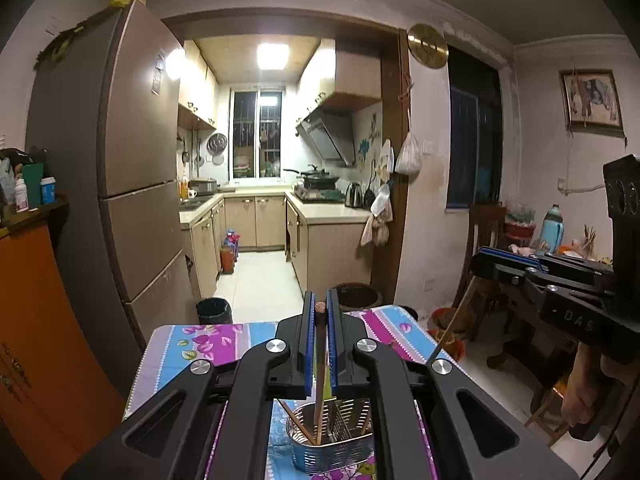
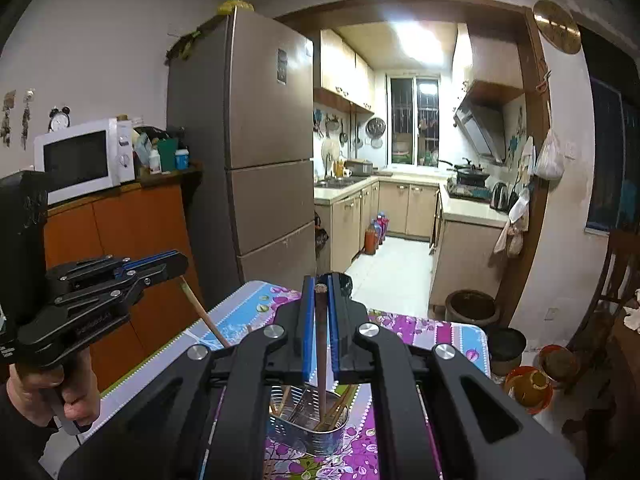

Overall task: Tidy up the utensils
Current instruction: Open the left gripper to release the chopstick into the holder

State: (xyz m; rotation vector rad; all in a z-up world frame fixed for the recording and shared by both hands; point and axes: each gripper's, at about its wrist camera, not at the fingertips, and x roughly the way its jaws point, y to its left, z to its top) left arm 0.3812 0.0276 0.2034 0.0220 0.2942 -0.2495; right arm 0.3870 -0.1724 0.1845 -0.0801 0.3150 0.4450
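Nearest to me, the left gripper (image 1: 320, 316) is pinching one dark chopstick (image 1: 319, 364) between its blue pads, jaws squeezed nearly together, the stick standing almost upright with its lower end hanging over the metal holder (image 1: 332, 440). The right gripper (image 2: 319, 300) is doing the same with a second chopstick (image 2: 321, 344), closed tight on it, the tip dangling above that same perforated holder (image 2: 308, 428) on the flowered tablecloth (image 2: 440, 332).

What is worrying me: each stick is being held by a narrow pinch near its top, so it could be swinging or slipping, and then falling onto the cloth or off the table edge. The two grippers are working close together over one small holder, so the sticks could be knocking each other or catching on the wire divider inside. A sideways nudge could also be tipping the light holder over.

Counting: two grippers, two chopsticks held, one holder, and a few more chopsticks, perhaps three or four, already leaning inside it; I cannot be telling the exact number.

Farther off, one tall fridge (image 2: 256, 140) and one microwave (image 2: 84, 156) are standing before the lit kitchen.
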